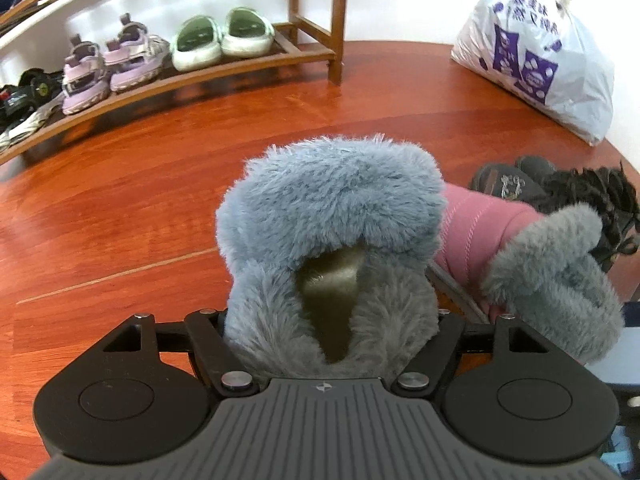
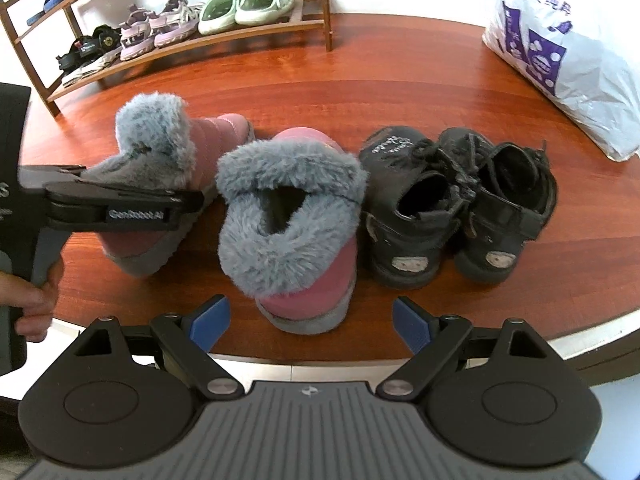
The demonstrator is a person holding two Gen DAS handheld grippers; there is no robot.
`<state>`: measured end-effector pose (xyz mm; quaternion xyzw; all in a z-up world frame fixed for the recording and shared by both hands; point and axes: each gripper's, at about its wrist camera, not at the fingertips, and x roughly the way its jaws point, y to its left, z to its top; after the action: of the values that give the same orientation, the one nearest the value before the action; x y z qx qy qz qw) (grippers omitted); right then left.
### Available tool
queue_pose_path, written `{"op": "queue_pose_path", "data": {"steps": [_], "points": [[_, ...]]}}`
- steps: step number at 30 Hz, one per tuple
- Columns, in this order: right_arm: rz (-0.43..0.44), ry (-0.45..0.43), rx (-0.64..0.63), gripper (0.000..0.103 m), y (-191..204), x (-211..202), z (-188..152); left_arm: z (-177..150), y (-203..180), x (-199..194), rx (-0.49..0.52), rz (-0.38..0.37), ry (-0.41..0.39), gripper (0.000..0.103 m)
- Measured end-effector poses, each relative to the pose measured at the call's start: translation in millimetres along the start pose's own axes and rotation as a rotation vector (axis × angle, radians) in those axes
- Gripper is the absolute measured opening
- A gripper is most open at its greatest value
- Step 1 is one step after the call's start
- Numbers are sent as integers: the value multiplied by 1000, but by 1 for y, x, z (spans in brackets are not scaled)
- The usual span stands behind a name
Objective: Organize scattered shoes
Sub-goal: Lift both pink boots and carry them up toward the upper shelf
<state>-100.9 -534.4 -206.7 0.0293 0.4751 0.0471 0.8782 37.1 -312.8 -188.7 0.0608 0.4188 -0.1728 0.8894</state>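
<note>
Two pink boots with grey fur collars are the nearest shoes on the red wooden floor. My left gripper (image 1: 332, 320) is shut on the furry collar of the left pink boot (image 1: 332, 216), which fills the space between its fingers and hides the pads. From the right wrist view the left gripper (image 2: 184, 204) clamps that boot (image 2: 200, 140) from the side, and the boot leans. The second pink boot (image 2: 296, 216) stands upright just ahead of my right gripper (image 2: 312, 320), which is open with both blue pads (image 2: 212, 320) bare. It also shows at the right of the left wrist view (image 1: 552, 272).
A pair of black boots (image 2: 452, 204) stands right of the pink ones. The wooden shoe rack (image 2: 260, 30) at the back holds green clogs (image 2: 244, 6), purple sneakers (image 2: 156, 28) and black sandals (image 2: 88, 50). A white plastic bag (image 2: 568, 52) lies far right. A hand (image 2: 28, 304) holds the left gripper's handle.
</note>
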Motion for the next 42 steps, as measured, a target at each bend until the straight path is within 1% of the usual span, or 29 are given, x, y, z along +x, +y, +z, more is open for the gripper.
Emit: {"op": "queue_pose_path", "data": {"steps": [5,10,12,16,20,22,24,25,29,32,42], "points": [[13,1,-24,92,8,18,9,3,13,-15,-27,26,-5,73],[30,11,-29,94,19,27,18,6,26,-31,-54,53,-10,73],[67,11,-38,94,26,28,21,8,32,-37,-64,64,-12,73],[7,-9,-73,94,38,34,28,6,44,-44,-99,93,-4,73],[-21,0,-31,95,37,47,38,5,56,-49,-123,117,3,73],[-22,3,23,95,32,53,44,4,60,-51,-130,123,4,73],[-27,-7,68,98,28,57,50,5,67,-54,-142,132,2,73],[-35,-12,78,100,29,59,52,5,70,-55,-145,133,1,73],[-73,-5,94,100,33,68,59,8,80,-56,-149,126,-3,73],[-87,4,77,100,40,72,61,9,88,-57,-153,122,-6,73],[-100,-2,97,100,61,79,68,16,117,-60,-158,105,-16,73]]}}
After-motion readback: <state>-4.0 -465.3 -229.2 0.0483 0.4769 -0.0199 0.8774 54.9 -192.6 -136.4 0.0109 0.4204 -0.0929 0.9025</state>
